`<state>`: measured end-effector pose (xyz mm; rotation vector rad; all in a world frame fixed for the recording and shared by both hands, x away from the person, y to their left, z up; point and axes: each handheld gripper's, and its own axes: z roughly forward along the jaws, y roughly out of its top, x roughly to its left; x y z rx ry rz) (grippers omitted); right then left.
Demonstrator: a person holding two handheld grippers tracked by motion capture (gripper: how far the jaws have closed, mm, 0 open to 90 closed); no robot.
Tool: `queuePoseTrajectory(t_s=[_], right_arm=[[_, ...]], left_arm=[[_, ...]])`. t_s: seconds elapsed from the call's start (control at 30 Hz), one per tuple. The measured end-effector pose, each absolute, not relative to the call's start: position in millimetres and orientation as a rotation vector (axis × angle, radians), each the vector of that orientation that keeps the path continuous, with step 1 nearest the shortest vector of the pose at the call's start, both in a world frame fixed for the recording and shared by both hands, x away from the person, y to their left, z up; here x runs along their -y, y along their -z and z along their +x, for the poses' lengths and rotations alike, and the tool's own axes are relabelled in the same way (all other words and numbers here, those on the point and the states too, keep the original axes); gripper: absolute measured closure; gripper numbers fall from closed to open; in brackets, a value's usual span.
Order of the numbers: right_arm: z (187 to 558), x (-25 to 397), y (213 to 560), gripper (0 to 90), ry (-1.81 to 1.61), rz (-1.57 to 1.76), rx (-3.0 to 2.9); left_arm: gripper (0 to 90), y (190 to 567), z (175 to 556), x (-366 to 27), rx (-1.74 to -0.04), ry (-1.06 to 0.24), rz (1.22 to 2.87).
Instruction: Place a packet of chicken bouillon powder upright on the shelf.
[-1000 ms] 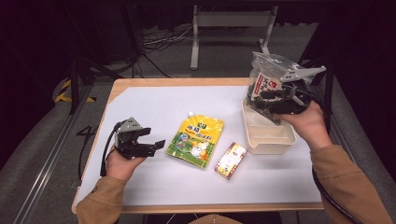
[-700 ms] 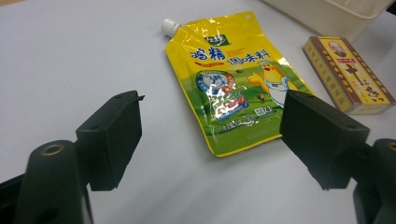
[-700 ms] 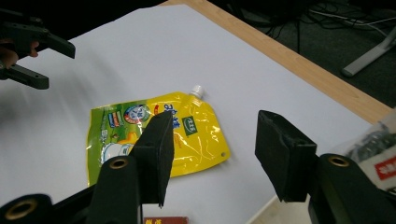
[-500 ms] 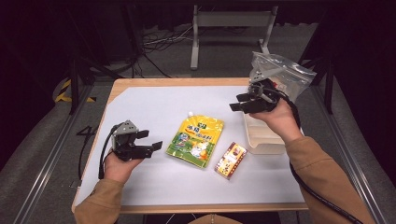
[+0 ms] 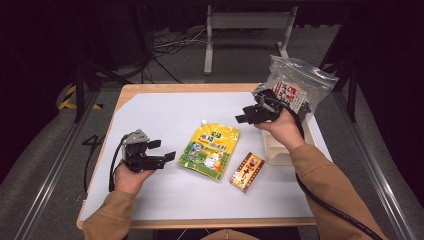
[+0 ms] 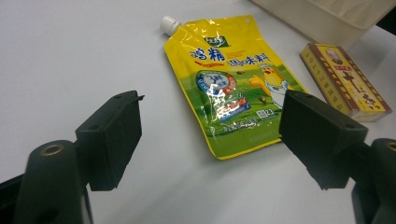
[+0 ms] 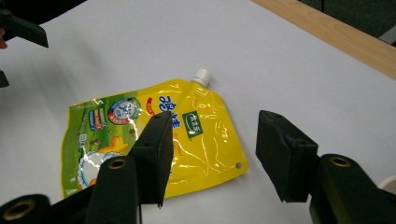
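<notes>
A yellow spouted pouch lies flat at the middle of the white table top. My left gripper rests to its left, open and empty, with its jaws pointing at the pouch. My right gripper hovers above and right of the pouch's spout end, also open and empty. Between its jaws I see the pouch and its white cap. A small red and yellow box lies just right of the pouch.
A white bin stands at the table's right edge, and a clear zip bag with a red label stands up in it. The bin and box lie beyond the left gripper. The table's wooden far edge is near.
My right gripper has left the clear bag at the bin and swung left, out over the table towards the pouch. The bag stays in the bin. The left gripper has hardly moved.
</notes>
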<state>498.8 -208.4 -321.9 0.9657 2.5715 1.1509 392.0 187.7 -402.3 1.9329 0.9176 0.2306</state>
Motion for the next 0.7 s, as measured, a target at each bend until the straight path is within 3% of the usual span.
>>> queuePoseTrajectory(t_s=[0.43,0.7], right_arm=[[510,200,349,45.0,-1.120,1.006,-2.602],[518,194,366,44.9,-1.048,1.045,-2.635]], left_arm=[[22.0,415,401,-179,-0.933,-0.210,1.948],[17.8,423,406,-174,-0.967,-0.173,1.964]])
